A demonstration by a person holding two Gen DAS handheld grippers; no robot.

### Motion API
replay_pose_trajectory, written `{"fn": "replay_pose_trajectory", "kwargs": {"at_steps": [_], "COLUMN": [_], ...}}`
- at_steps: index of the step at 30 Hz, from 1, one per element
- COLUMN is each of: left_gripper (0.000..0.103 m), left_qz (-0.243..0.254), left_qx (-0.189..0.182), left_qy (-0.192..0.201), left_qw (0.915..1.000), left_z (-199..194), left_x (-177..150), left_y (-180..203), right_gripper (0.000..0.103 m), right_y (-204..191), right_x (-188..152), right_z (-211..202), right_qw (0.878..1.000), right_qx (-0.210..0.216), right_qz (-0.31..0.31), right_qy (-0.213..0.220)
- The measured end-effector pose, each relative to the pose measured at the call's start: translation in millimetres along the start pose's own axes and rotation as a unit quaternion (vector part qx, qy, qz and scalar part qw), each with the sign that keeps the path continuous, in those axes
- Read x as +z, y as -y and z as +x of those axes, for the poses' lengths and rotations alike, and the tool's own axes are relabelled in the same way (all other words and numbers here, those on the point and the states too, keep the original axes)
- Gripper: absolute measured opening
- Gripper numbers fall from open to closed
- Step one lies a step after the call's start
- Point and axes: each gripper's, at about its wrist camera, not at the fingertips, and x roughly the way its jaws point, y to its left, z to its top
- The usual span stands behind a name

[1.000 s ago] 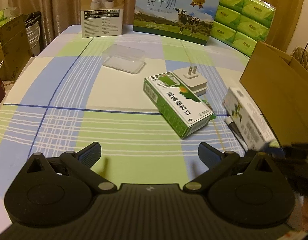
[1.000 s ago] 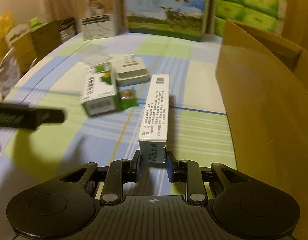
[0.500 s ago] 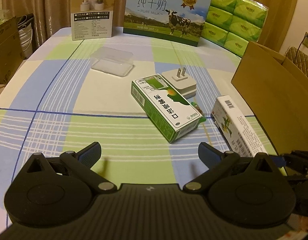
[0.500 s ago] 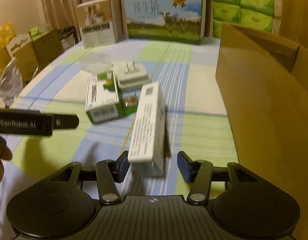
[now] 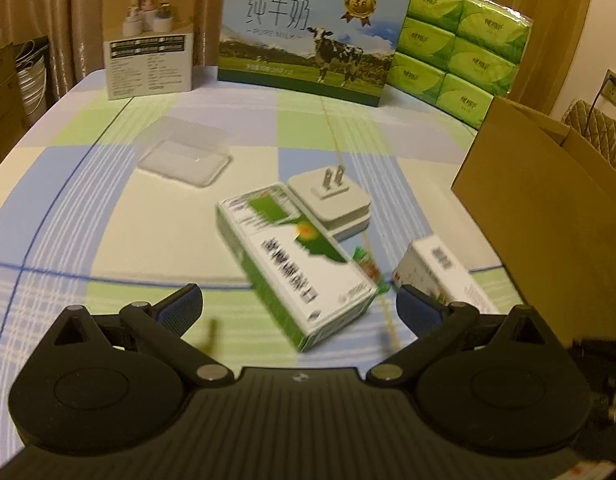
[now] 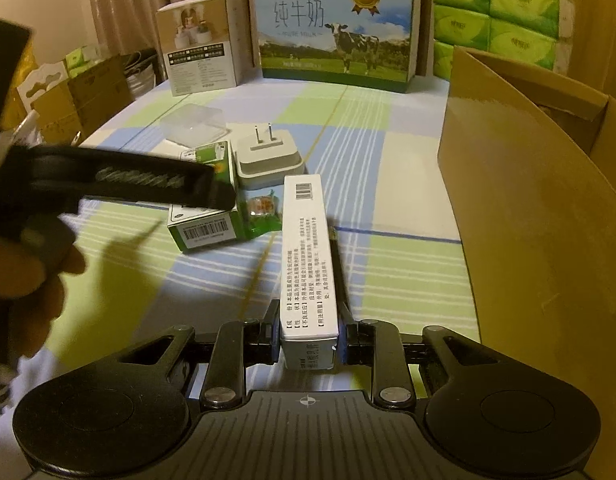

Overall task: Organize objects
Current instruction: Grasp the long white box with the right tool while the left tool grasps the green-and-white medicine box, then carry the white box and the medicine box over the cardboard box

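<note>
My right gripper (image 6: pixel 308 336) is shut on the near end of a long white box (image 6: pixel 308 248), which points away over the checked tablecloth (image 6: pixel 388 160). The same white box (image 5: pixel 440 276) shows at the right in the left wrist view. A green and white box (image 5: pixel 300 264) lies flat, and its near corner reaches between the wide-apart fingers of my open left gripper (image 5: pixel 298 300), which holds nothing. In the right wrist view, one black left finger (image 6: pixel 148 180) hovers over that green box (image 6: pixel 204 228). A white plug adapter (image 5: pixel 332 200) sits behind it, prongs up.
An open cardboard box (image 5: pixel 548 200) stands at the right. A clear plastic case (image 5: pixel 184 156) lies mid-table. A small green sachet (image 6: pixel 260 208) lies between the two boxes. Along the back stand a milk carton case (image 5: pixel 308 32), a brown product box (image 5: pixel 148 32) and green tissue packs (image 5: pixel 460 48).
My right gripper opened, the white box tipped loose between its fingers, and now it is shut on the box again. My left gripper moved forward toward the green box.
</note>
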Motion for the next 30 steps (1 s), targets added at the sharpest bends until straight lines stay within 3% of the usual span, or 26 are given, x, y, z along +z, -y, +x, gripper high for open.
{"fn": "replay_pose_trajectory", "kwargs": {"at_steps": [3, 7, 11, 13, 20, 23, 30], "left_gripper": [0.098, 0.073, 0.053, 0.05, 0.051, 0.064, 0.065], "left_qz": [0.009, 0.017, 0.038, 0.043, 0.05, 0.058, 0.086], "left_qx": [0.004, 0.013, 0.031, 0.037, 0.04, 0.04, 0.037], "left_qy": [-0.003, -0.031, -0.045, -0.052, -0.057, -0.041, -0.029], "left_qw": [1.0, 0.9993, 0.9977, 0.997, 0.9963, 0.9967, 0.9952], "left_z": [13, 30, 13, -5, -59, -61, -42], "left_x": [7, 9, 0, -10, -46, -44, -36], "left_y": [7, 9, 10, 8, 6, 7, 12], "right_gripper": [0.023, 0.023, 0.023, 0.023, 0.023, 0.024, 0.025], "right_y": [3, 4, -1, -4, -6, -5, -4], "right_x": [0, -1, -2, -3, -10, -10, -5], "right_z": [-2, -5, -10, -13, -18, -19, -9], "right_qw": [1.0, 1.0, 1.0, 1.0, 1.0, 1.0, 1.0], "right_qx": [-0.003, -0.003, 0.006, 0.012, 0.019, 0.017, 0.021], "right_qz": [0.003, 0.007, 0.002, 0.002, -0.002, -0.005, -0.005], "right_qy": [0.0, -0.001, 0.001, 0.002, -0.004, 0.004, 0.012]}}
